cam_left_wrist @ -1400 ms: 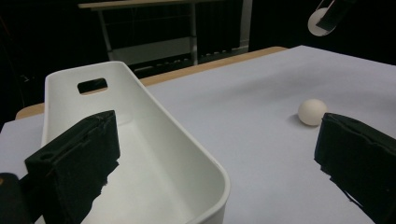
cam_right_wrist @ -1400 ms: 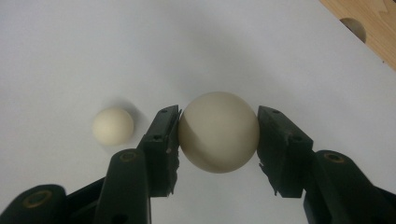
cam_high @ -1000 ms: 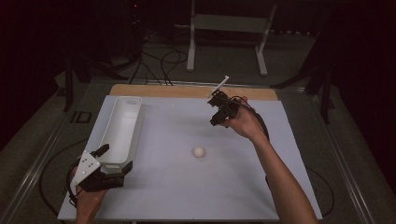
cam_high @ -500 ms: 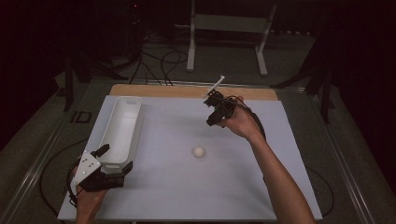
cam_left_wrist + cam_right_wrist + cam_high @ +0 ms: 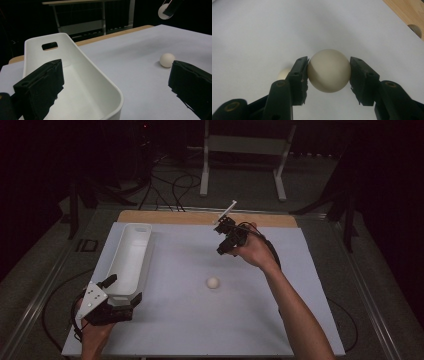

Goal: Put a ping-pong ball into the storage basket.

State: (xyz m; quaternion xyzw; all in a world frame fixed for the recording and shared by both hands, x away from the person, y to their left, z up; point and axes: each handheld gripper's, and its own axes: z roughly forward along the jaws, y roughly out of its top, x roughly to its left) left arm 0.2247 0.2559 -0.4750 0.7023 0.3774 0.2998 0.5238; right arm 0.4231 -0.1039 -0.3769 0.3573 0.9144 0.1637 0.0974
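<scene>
My right gripper (image 5: pixel 329 65) is shut on a cream ball (image 5: pixel 329 72) and holds it a little above the white table sheet. From above, this gripper (image 5: pixel 227 239) sits at the back centre of the table. A second ball (image 5: pixel 213 282) lies loose at mid-table; its edge (image 5: pixel 283 74) peeks out behind one jaw. My left gripper (image 5: pixel 121 291) stands open at the near end of the long white tray (image 5: pixel 137 226). One jaw is inside the tray (image 5: pixel 100 72), the other stands well outside it, near the loose ball (image 5: pixel 167 60).
A wooden strip (image 5: pixel 200 217) runs along the table's back edge. Behind it stand a white metal frame (image 5: pixel 245 145) and cables (image 5: pixel 175 185) on the floor. The white sheet (image 5: pixel 300 295) spreads to the right of the loose ball.
My right gripper has drifted slightly left with the ball still in its jaws. The left gripper, tray and loose ball have not moved.
</scene>
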